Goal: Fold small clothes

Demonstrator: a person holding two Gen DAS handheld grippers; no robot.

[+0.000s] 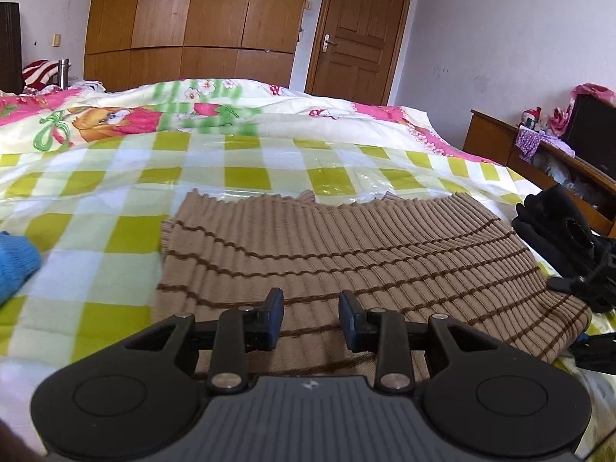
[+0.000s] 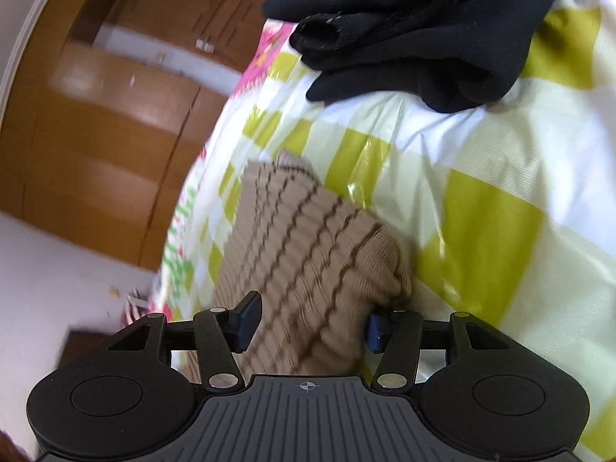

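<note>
A tan ribbed knit garment with thin brown stripes (image 1: pixel 346 246) lies flat on the green-and-white checked bed cover (image 1: pixel 96 211). My left gripper (image 1: pixel 311 317) hovers over its near edge. Its jaws stand a little apart and nothing is pinched between them. In the right wrist view the same garment (image 2: pixel 308 238) looks tilted and blurred. Its folded corner bulges into the gap of my right gripper (image 2: pixel 312 323). These jaws stand wide. The cloth lies between them and I do not see the pads pressing it.
A black garment (image 2: pixel 404 38) lies on the cover beyond the tan one, also visible at the right edge (image 1: pixel 554 215). A blue knit piece (image 1: pixel 15 265) sits at the far left. A wooden wardrobe (image 1: pixel 192 19), a door (image 1: pixel 358 27) and a side cabinet (image 1: pixel 539 154) surround the bed.
</note>
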